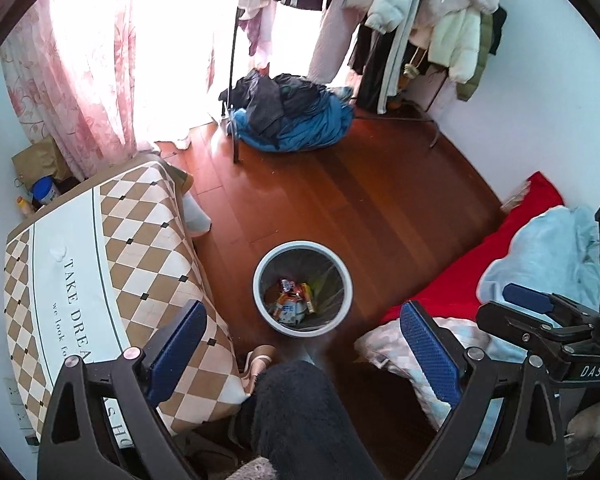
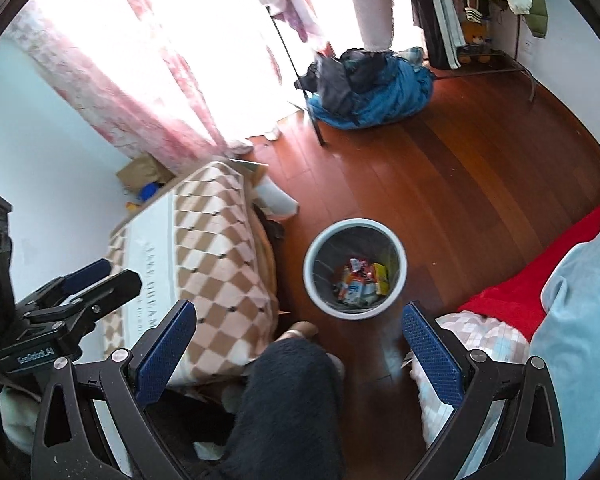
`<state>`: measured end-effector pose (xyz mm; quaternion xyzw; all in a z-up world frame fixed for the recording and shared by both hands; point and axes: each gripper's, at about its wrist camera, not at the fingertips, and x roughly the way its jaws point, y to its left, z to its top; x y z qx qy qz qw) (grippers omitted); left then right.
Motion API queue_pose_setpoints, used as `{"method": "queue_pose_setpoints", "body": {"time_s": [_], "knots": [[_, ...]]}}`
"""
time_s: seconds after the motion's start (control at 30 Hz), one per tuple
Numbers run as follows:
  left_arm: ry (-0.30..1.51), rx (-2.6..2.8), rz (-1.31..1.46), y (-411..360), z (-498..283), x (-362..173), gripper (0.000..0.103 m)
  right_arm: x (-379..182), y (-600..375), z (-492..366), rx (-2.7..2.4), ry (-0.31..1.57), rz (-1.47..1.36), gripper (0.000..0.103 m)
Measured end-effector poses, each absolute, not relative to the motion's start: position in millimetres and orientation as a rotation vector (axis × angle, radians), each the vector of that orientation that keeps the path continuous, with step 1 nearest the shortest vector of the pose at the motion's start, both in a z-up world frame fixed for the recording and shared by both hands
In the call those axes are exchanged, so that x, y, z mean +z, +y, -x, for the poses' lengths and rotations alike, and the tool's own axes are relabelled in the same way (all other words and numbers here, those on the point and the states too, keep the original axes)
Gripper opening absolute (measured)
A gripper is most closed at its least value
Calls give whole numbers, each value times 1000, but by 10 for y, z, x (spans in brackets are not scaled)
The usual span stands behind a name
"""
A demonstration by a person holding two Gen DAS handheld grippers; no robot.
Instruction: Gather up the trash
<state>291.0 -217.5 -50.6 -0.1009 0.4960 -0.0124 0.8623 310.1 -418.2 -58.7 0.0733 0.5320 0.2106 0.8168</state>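
A person's dark fuzzy trouser leg [image 1: 300, 408] fills the foreground. Above it, the left tongs [image 1: 304, 344] and right tongs [image 2: 300, 344] both gape wide, holding nothing. Ahead on the wooden floor [image 1: 380, 208] stands a white bin [image 1: 302, 289] with colourful wrappers [image 1: 294, 300] inside, between a checked table [image 1: 112, 264] and a red bed [image 1: 460, 276].

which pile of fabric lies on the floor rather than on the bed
The blue and dark grey clothes heap under the hanging coats; the pale blue blanket lies on the red bedspread.
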Motion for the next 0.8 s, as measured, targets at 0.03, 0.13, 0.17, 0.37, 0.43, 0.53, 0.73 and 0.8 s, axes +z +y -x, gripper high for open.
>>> {"method": "queue_pose_setpoints", "body": {"time_s": [0.03,0.13,0.17,0.37,0.43,0.53,0.73,0.8], "knots": [[1037,-33,214,-2166,-2872,-463,99,-514,-4183,-3052,460,1131,-159,103],[1032,-50,217,-2156,-2774,-343,99,-379,-4180,-2936,479,1118,-160,103],[1032,-57,218,-2160,-2751,-312,99,-352,-4186,-2914,486,1118,-162,103],[1035,-72,224,-2140,-2629,-197,99,-264,-4164,-2806,510,1128,-164,103],[1033,-74,224,-2119,-2588,-188,99,-265,-4154,-2786,517,1140,-160,103],[1031,-72,224,-2099,-2544,-176,99,-264,-4140,-2763,520,1149,-147,103],[1030,-73,231,-2065,-2466,-168,99,-243,-4097,-2734,528,1151,-129,103],[1030,-75,235,-2061,-2461,-168,99,-248,-4087,-2724,524,1151,-128,103]]}}
